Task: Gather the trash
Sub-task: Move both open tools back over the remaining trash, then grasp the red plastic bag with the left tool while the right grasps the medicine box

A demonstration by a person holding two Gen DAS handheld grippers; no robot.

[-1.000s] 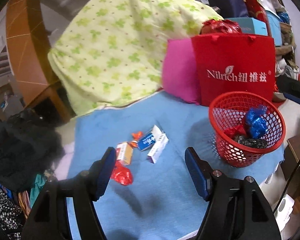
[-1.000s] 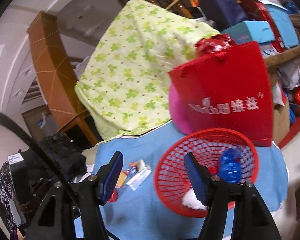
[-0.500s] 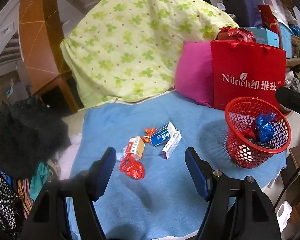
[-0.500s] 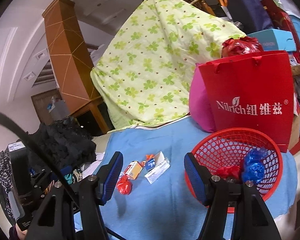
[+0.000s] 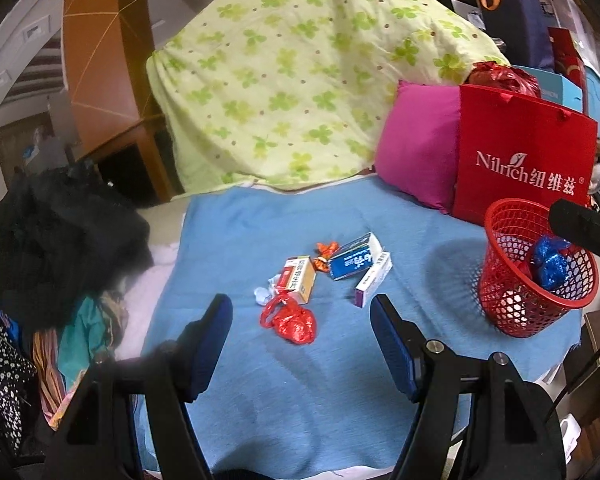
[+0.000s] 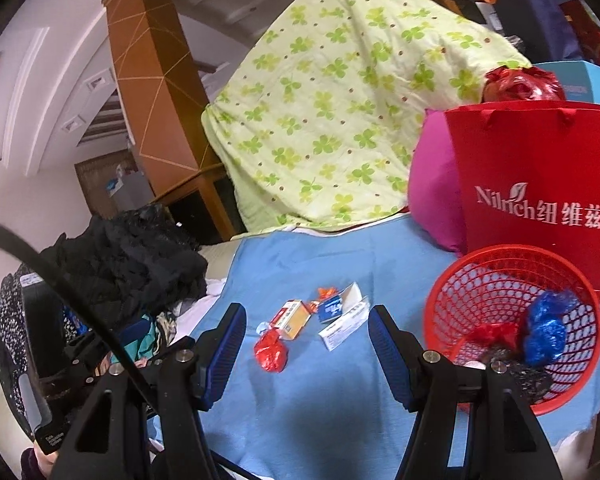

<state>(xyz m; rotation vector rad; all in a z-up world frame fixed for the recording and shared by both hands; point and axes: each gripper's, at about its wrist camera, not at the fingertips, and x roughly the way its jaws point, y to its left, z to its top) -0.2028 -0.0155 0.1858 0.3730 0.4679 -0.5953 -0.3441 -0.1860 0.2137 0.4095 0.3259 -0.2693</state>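
On the blue cloth (image 5: 260, 380) lie 3 small cartons: an orange-and-white box (image 5: 300, 278), a blue box (image 5: 354, 258) and a white-and-purple box (image 5: 374, 280). Beside them sit 1 crumpled red wrapper (image 5: 292, 322) and 1 orange candy wrapper (image 5: 326, 248). To the right stands 1 red mesh basket (image 5: 500, 292) holding a blue wrapper (image 5: 550, 262). Both the left tool (image 5: 300, 340) and the right tool (image 6: 306, 346) hang spread above the cloth, pinching nothing.

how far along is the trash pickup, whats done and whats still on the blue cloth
Partly done: the red basket already holds a blue wrapper, a red scrap and something dark. In hand: nothing; the left hand-held gripper and right hand-held gripper are both open and empty. Left on the blue cloth: a crumpled red wrapper, three small boxes and orange candy wrappers.
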